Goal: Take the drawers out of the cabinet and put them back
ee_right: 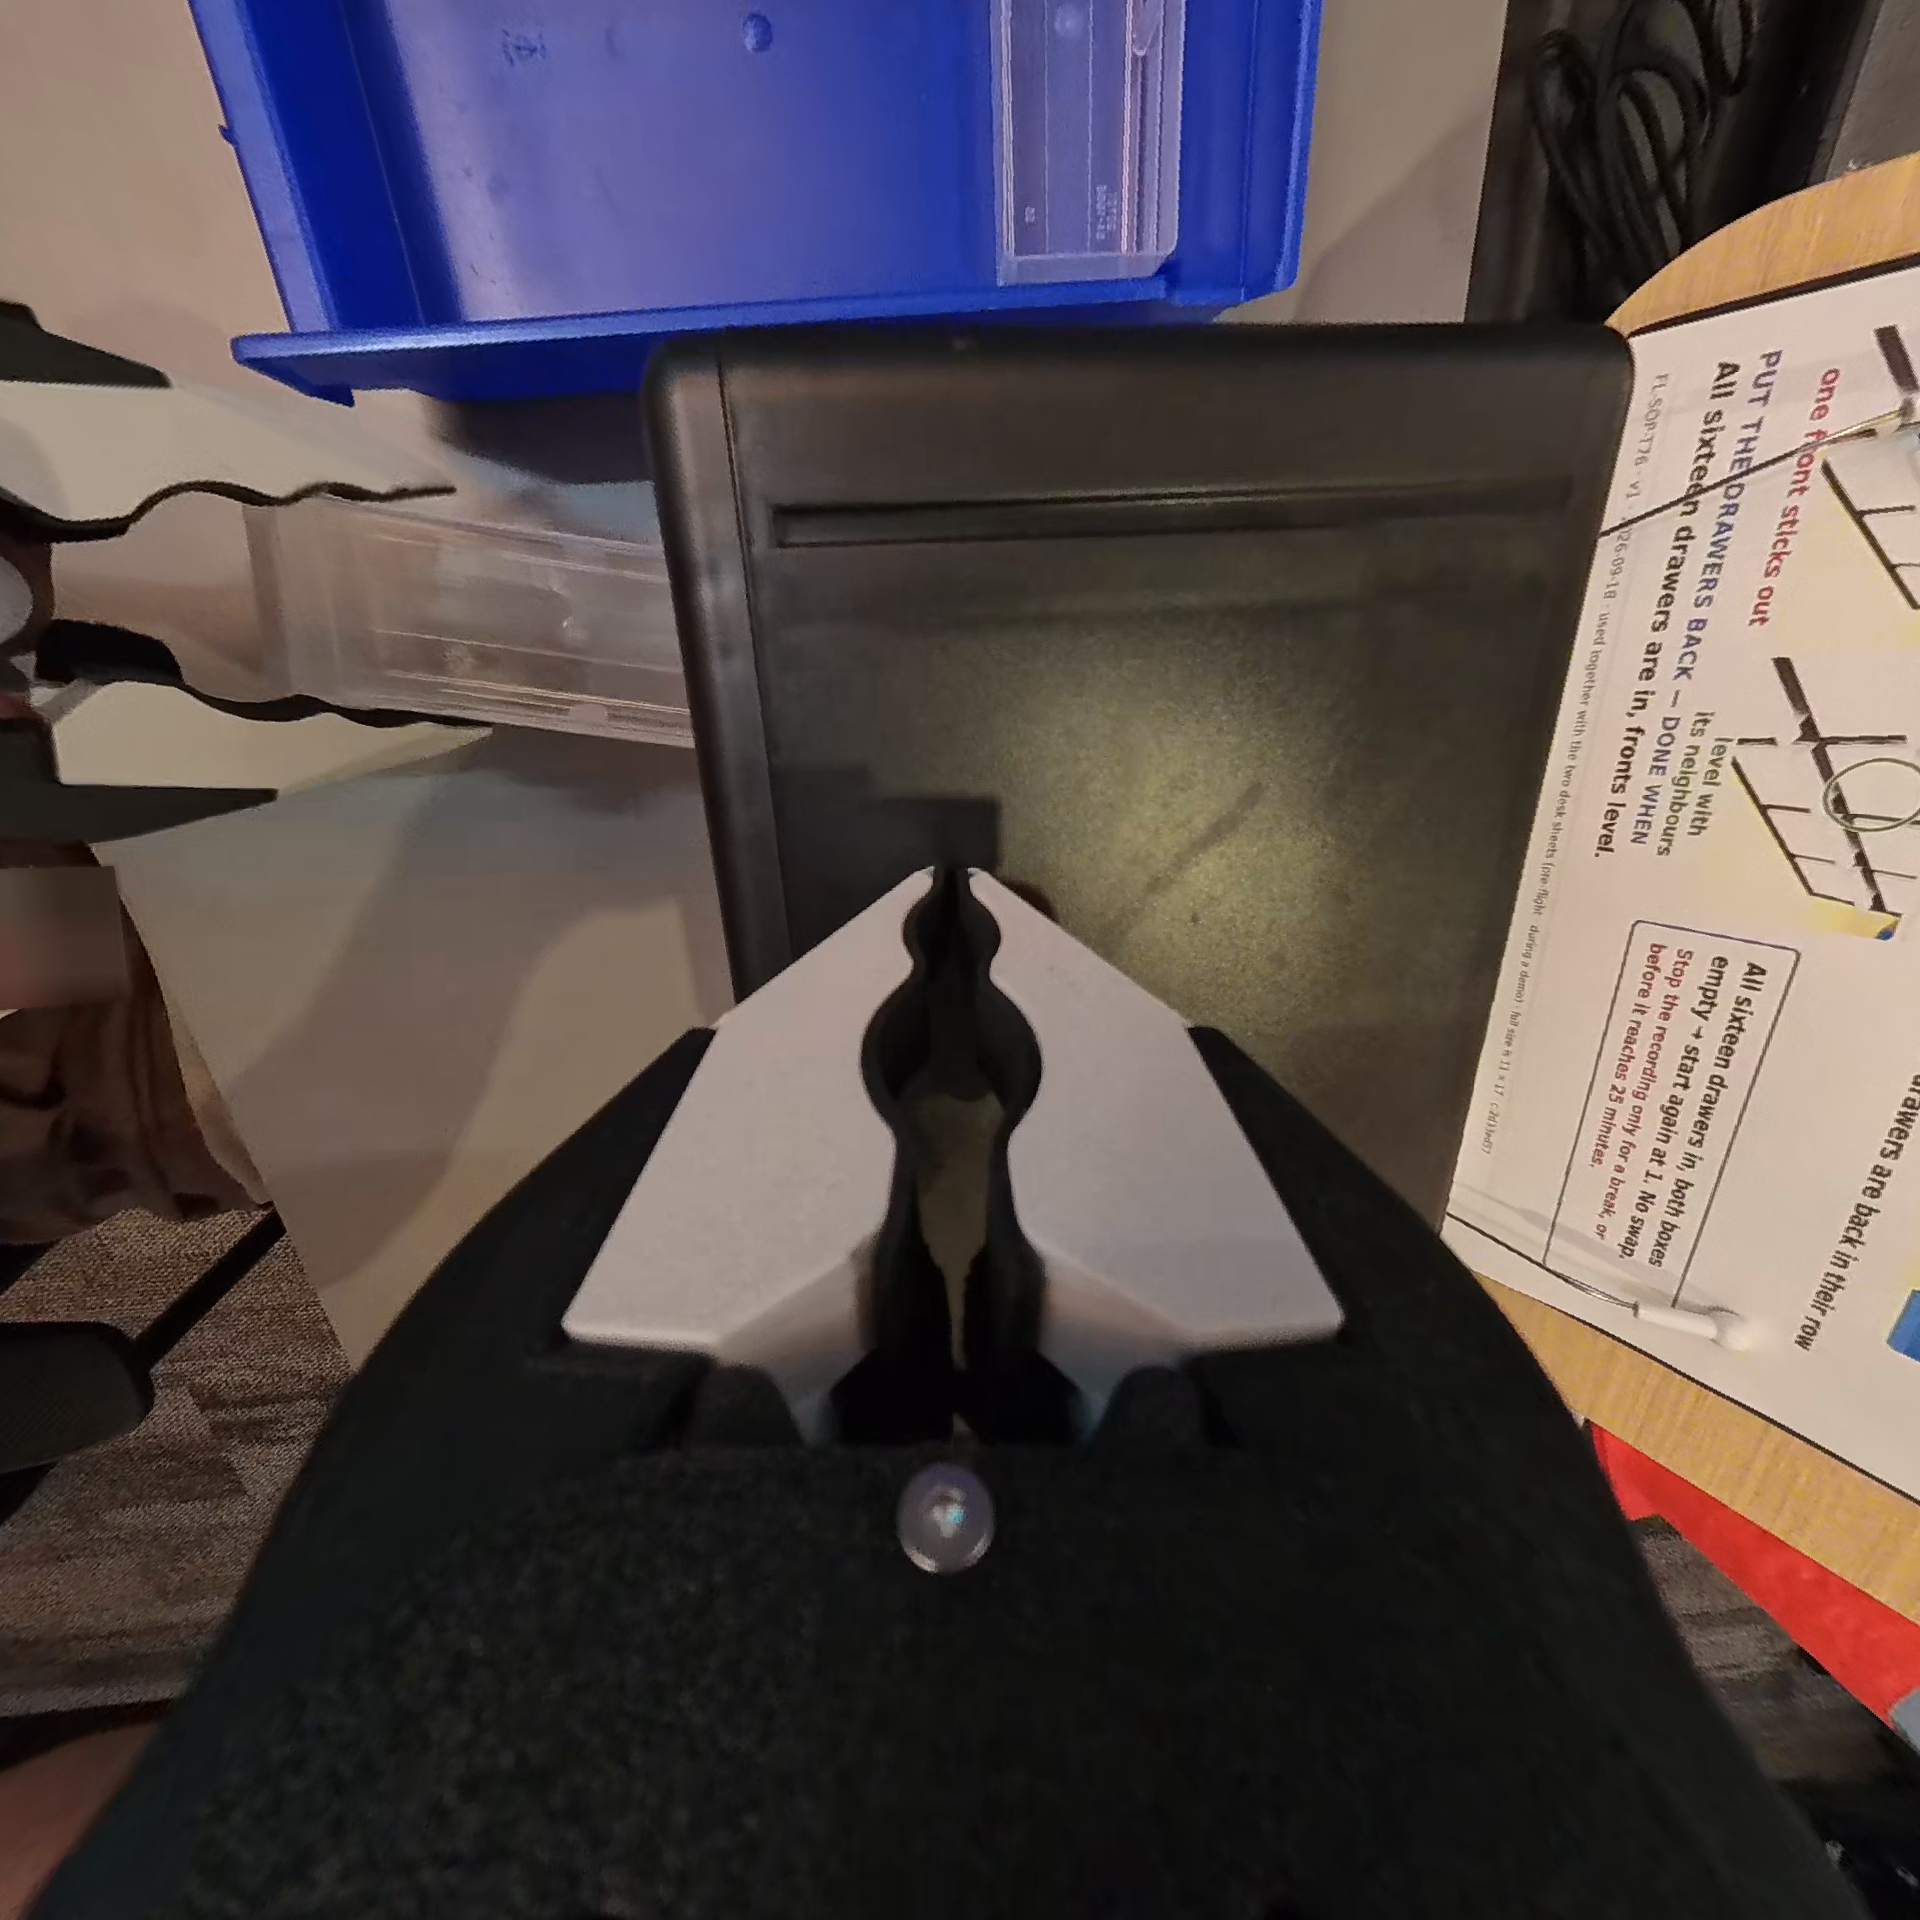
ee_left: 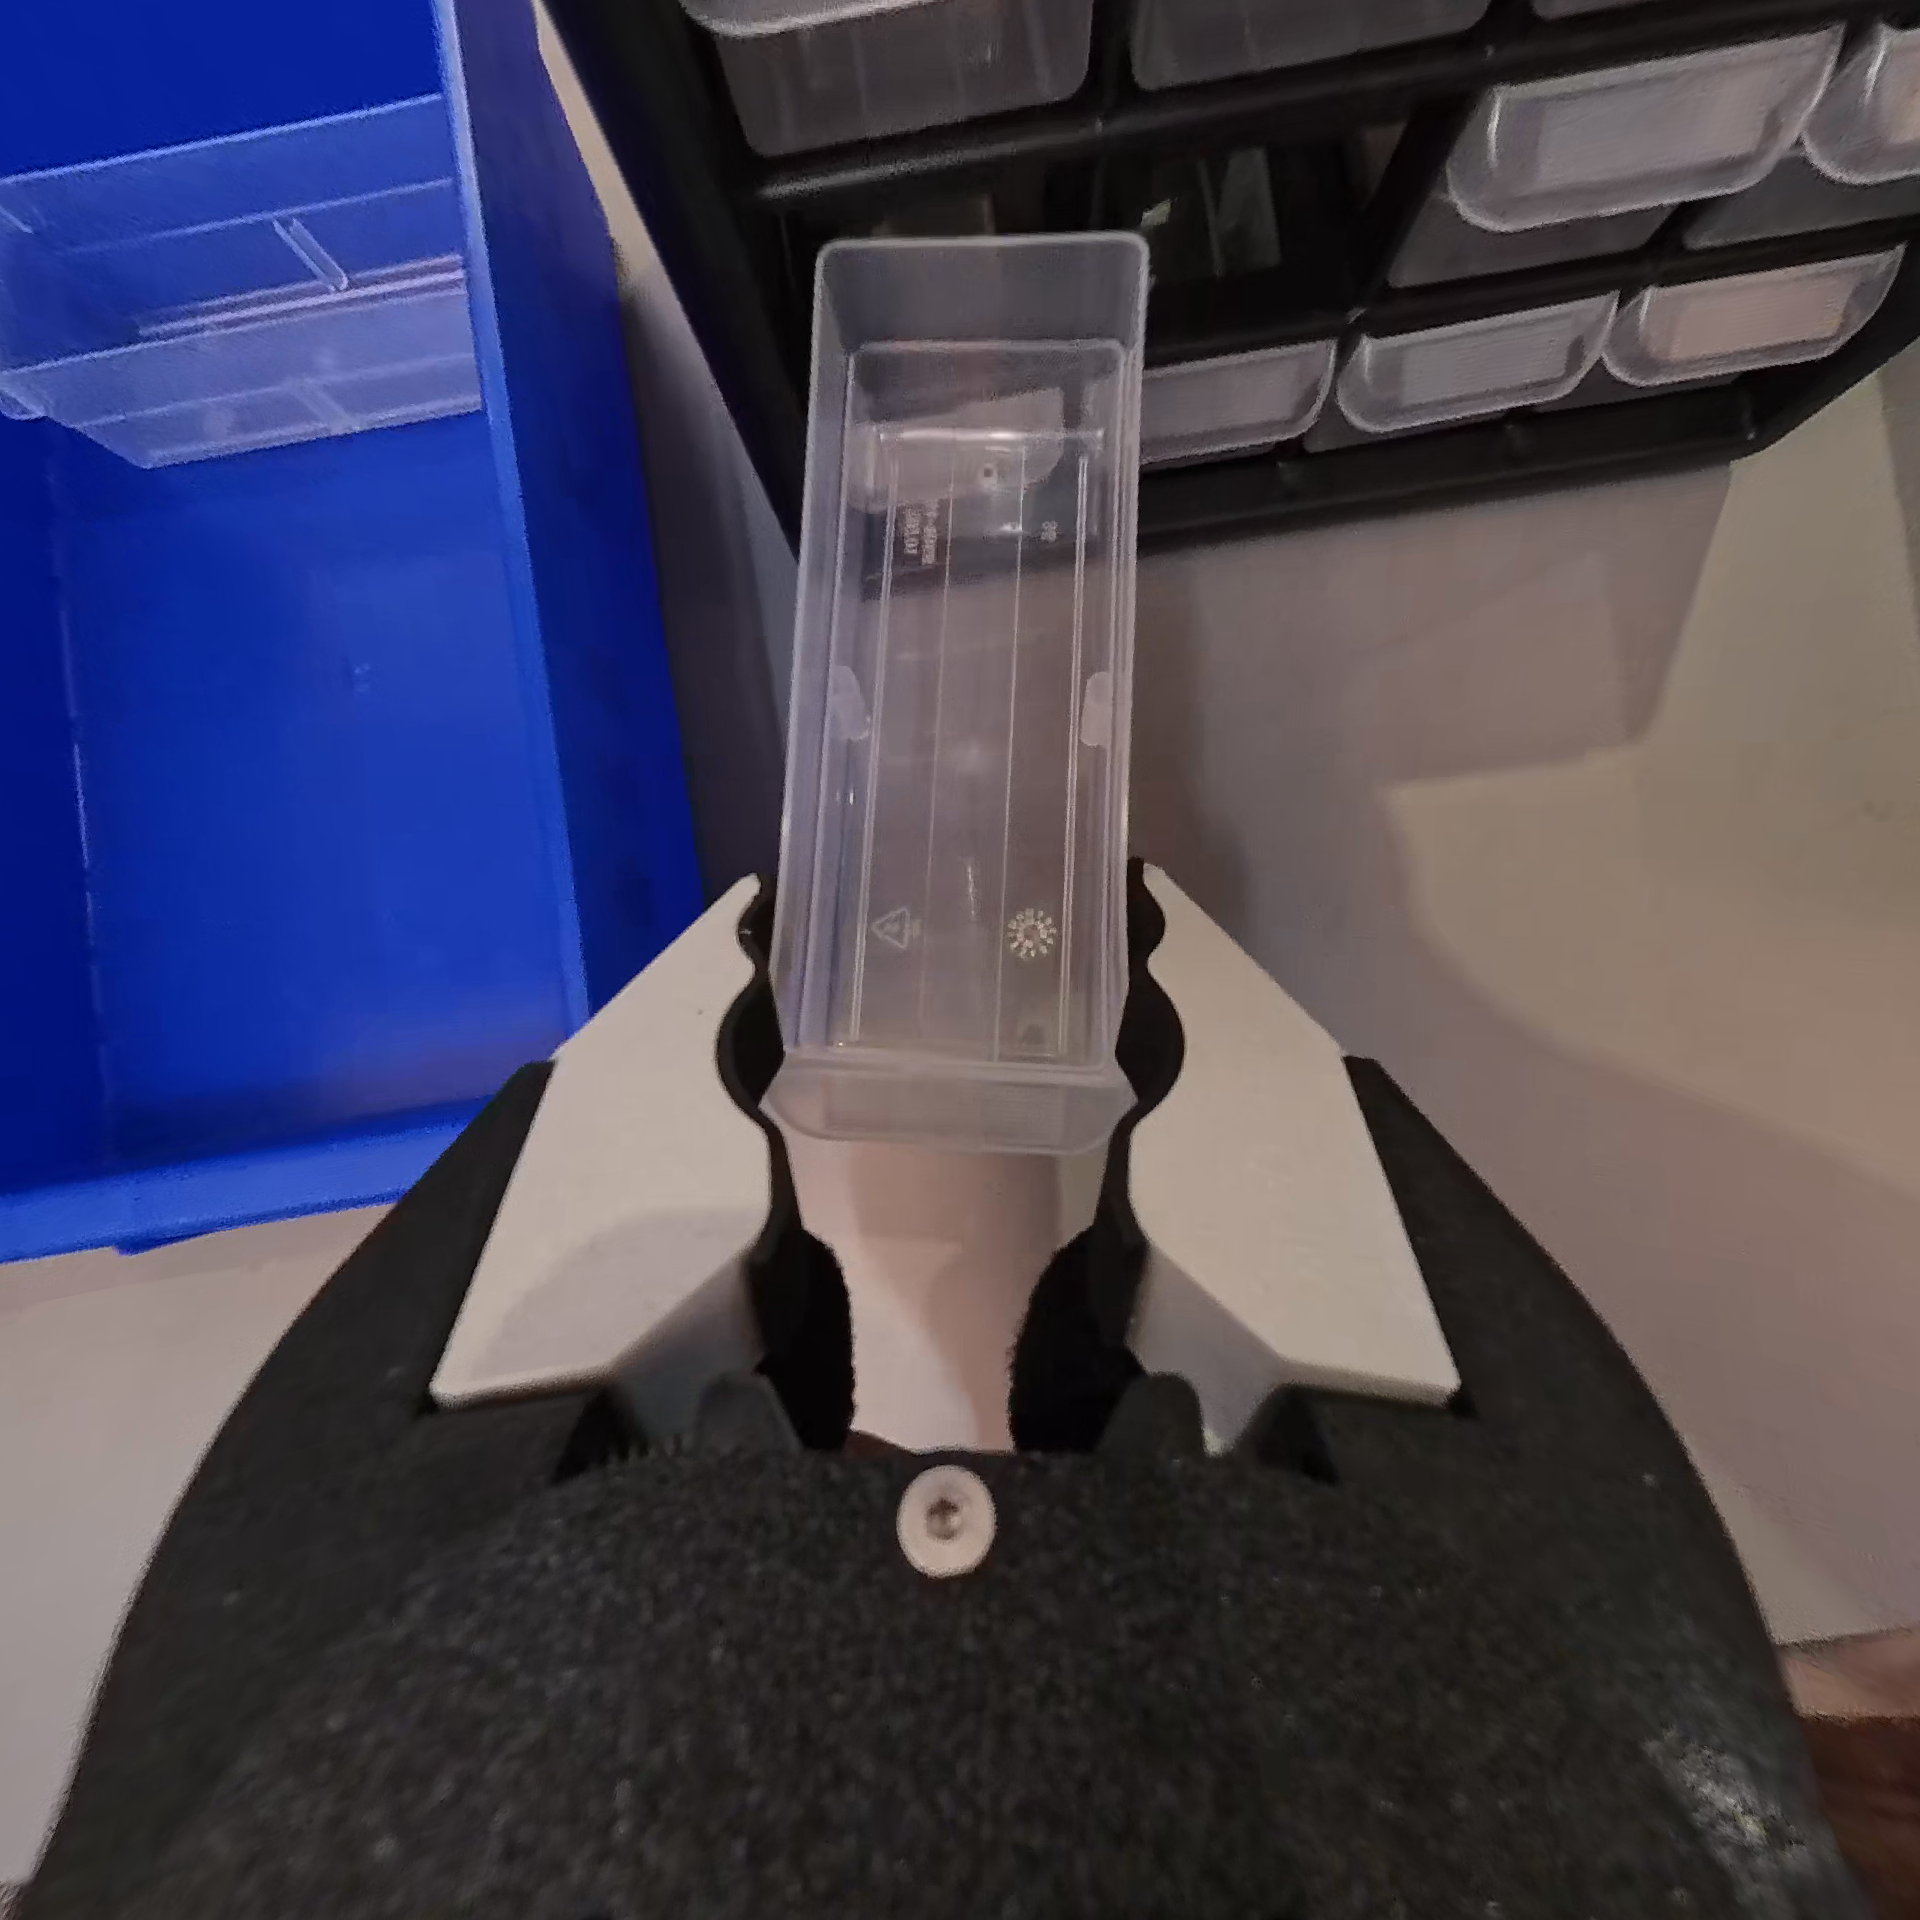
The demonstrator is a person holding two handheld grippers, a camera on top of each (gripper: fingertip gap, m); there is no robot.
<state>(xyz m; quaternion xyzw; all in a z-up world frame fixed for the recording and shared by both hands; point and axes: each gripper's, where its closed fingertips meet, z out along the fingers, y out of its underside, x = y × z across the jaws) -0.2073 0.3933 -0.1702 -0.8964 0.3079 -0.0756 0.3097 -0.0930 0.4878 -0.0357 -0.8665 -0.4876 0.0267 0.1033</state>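
Left hand-held gripper [ee_left: 951, 997] clamps a clear drawer [ee_left: 961, 665] by its end; right hand-held gripper [ee_right: 951, 883] pressed together, empty

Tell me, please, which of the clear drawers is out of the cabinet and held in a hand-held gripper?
The clear drawer gripped by the left hand-held gripper; others sit in the black cabinet or the blue bin.

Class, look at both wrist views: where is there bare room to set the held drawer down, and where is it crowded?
Bare tabletop lies in front of the black cabinet, right of the clear drawer in the left gripper. The blue bin has open floor; drawers lie at its far end. The right gripper crowds the cabinet top.
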